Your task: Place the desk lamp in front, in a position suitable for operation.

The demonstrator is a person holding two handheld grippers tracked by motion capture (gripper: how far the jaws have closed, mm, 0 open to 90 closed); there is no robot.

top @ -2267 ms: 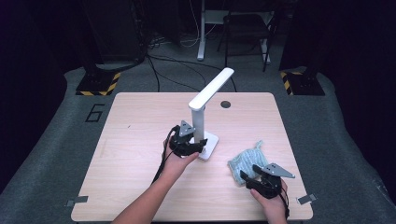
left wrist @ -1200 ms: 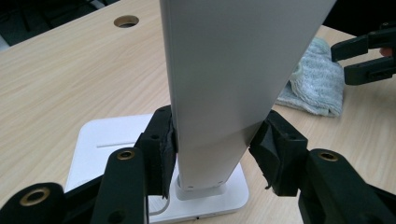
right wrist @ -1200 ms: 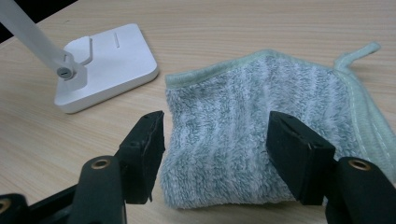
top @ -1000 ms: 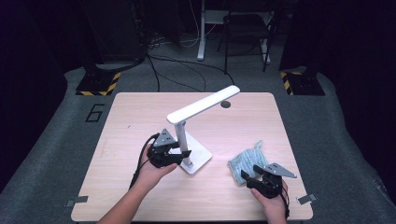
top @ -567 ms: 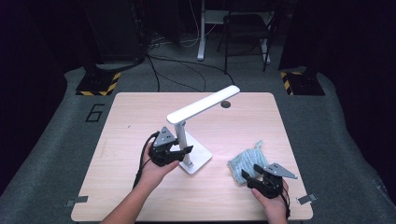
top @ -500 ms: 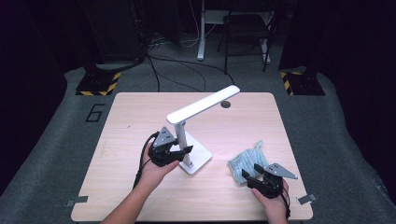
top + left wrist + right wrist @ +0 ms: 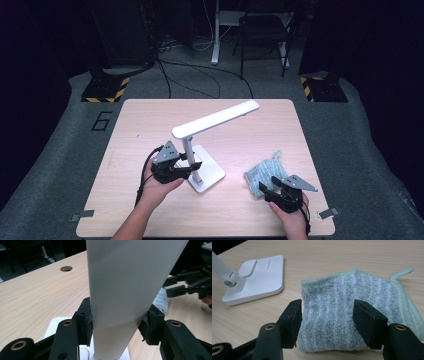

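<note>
Our left gripper [image 7: 116,327] clamps the white lamp's stem [image 7: 120,302]; our right gripper [image 7: 325,322], jaws just closing, straddles the folded cloth [image 7: 352,307] (grip unclear).

From my feed: pale wood table [image 7: 150,120] on grey carpet [image 7: 350,150] marked "6" [image 7: 102,120]. Dark room beyond. Two yellow-black striped bases [image 7: 105,92], floor cables [image 7: 200,70], a chair [image 7: 262,30], a white desk leg [image 7: 217,35].

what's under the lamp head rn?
Under the lamp head: the white stem, clamped by the left gripper, the lamp base and bare table. The base's front is hidden behind the gripper.
</note>
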